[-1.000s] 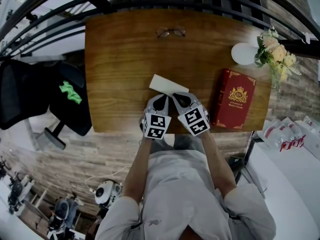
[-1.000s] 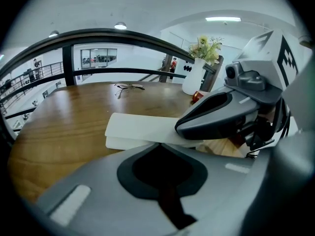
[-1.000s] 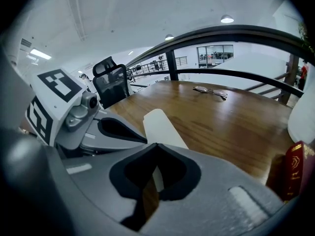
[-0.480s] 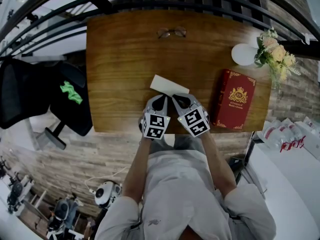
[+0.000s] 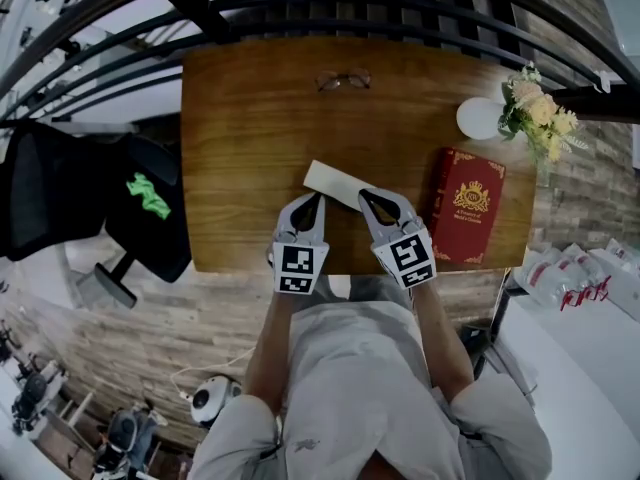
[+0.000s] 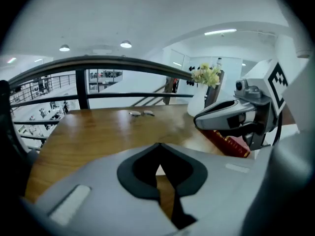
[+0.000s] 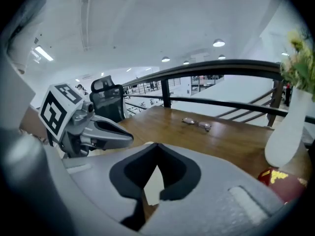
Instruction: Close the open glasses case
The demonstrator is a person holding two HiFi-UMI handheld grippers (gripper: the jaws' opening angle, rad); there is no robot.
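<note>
The left gripper (image 5: 311, 200) and right gripper (image 5: 366, 196) each have jaws pressed together, gripping nothing, with the white glasses case (image 5: 332, 181) lying on the wooden table (image 5: 240, 148) just beyond both jaw tips.

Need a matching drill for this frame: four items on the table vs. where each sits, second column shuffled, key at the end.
Things:
1. eyeglasses
2. white case
3. red book
4. white vase

Places:
A. far right part of the table, next to the flowers
B. middle of the far edge
C. mid-table, just ahead of the left claw and right claw
D. right side, towards the near edge

Pairs: 1-B, 2-C, 3-D, 4-A
</note>
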